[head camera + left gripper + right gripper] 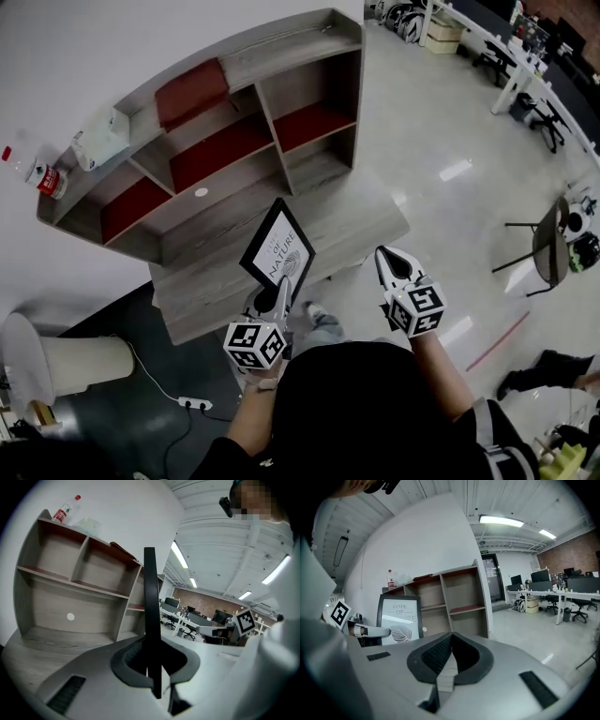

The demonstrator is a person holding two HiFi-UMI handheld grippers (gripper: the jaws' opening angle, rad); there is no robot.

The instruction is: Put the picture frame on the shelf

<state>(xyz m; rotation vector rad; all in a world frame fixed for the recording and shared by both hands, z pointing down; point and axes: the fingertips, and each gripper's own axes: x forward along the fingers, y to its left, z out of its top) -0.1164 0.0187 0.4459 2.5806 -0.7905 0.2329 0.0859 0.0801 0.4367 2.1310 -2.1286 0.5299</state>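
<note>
A black picture frame (278, 251) with a white print of a leaf is held upright above the low grey table (361, 220). My left gripper (282, 289) is shut on the frame's lower edge. In the left gripper view the frame (149, 588) shows edge-on as a dark bar clamped between the jaws of that gripper (151, 641). The grey shelf unit (309, 42) with red shelf boards stands beyond it on the table. To the right of the frame, my right gripper (387, 261) is shut and holds nothing. In the right gripper view its gripper (450, 635) points toward the shelf, frame (399, 619) at left.
On top of the shelf unit stand a bottle with a red label (45, 176), a white pack (98, 141) and a red flat thing (192, 92). A white cylinder (80, 361) and a power strip (195, 404) are on the floor at left. A chair (548, 251) and office desks (525, 66) are at right.
</note>
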